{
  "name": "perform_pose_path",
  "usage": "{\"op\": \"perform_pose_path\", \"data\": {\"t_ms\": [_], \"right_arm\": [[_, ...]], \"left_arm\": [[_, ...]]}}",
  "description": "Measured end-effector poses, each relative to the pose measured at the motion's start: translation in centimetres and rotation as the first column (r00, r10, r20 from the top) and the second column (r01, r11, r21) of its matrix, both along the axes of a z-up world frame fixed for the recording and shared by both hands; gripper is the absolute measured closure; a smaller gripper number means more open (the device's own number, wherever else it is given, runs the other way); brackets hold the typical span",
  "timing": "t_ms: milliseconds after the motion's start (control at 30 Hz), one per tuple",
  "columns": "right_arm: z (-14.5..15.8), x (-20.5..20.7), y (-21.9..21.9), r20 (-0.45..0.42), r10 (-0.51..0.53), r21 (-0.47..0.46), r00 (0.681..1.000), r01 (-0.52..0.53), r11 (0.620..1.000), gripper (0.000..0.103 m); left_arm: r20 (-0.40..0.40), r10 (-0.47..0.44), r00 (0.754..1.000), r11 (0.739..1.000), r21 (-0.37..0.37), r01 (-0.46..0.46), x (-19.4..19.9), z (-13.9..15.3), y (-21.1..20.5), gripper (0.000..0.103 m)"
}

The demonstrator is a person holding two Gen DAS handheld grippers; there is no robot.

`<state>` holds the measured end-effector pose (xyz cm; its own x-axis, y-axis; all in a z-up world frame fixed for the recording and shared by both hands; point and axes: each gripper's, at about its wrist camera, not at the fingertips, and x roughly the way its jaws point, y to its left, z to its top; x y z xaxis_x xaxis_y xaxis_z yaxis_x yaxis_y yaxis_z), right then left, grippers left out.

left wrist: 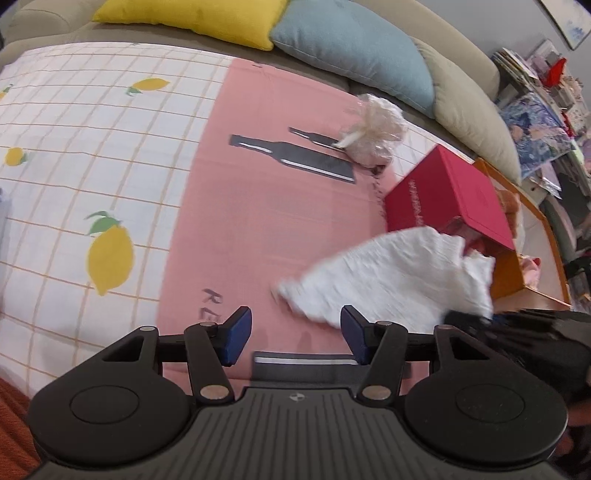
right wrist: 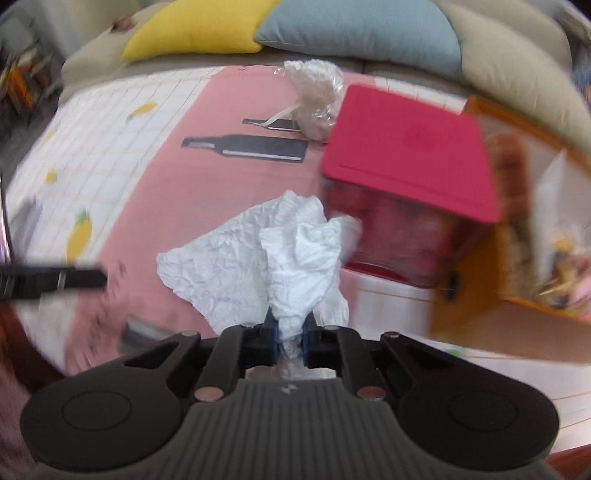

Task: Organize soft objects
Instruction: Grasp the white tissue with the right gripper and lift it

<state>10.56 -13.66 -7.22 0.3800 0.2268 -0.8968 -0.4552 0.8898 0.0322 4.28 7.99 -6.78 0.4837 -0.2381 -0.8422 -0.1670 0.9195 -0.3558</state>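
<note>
Motion blur smears the crumpled white paper towel (left wrist: 391, 273) in the left wrist view, where it covers the red lidded box's (left wrist: 443, 195) lower corner, and the open orange cardboard box's (right wrist: 476, 295) contents are unreadable.

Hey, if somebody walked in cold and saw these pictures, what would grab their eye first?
Probably the crumpled white cloth, pinched in the right tool above the pink mat. Next, the red box leaning against an orange box to the right. The left tool hangs open and empty over the mat, and yellow and blue cushions line the back.
</note>
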Motion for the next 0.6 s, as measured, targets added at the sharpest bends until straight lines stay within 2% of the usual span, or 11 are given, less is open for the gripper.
{"op": "perform_pose_path", "data": {"t_ms": [133, 233, 300, 367, 500, 600], "right_arm": [[1.7, -1.8, -1.5, 0.01, 0.115, -0.102, 0.993, -0.114, 0.988, 0.094], [1.4, -2.4, -0.7, 0.024, 0.182, -0.155, 0.983, -0.176, 0.972, 0.093], [1.0, -2.5, 0.2, 0.028, 0.209, -0.172, 0.978, -0.201, 0.964, 0.093], [0.3, -2.5, 1.7, 0.016, 0.239, -0.159, 0.971, -0.234, 0.959, 0.093], [-0.8, -2.5, 3.8, -0.001, 0.277, -0.13, 0.961, -0.274, 0.953, 0.093], [-1.2, -1.3, 4.4, -0.052, 0.24, -0.016, 0.969, -0.241, 0.97, 0.093]], "left_arm": [[-0.002, -0.062, 0.998, 0.998, 0.019, 0.062, 0.3, -0.2, -1.7, 0.045], [-0.041, -0.116, 0.992, 0.992, 0.045, 0.118, 0.7, -1.3, -3.2, 0.053], [-0.076, -0.149, 0.986, 0.986, 0.061, 0.154, 1.1, -2.8, -3.9, 0.074], [-0.107, -0.157, 0.982, 0.986, 0.044, 0.162, 1.3, -4.1, -4.1, 0.078], [-0.094, -0.165, 0.982, 0.986, -0.028, 0.163, 1.3, -5.2, -3.7, 0.083], [-0.098, -0.155, 0.983, 0.988, -0.041, 0.152, 1.4, -5.8, -3.4, 0.085]]}}
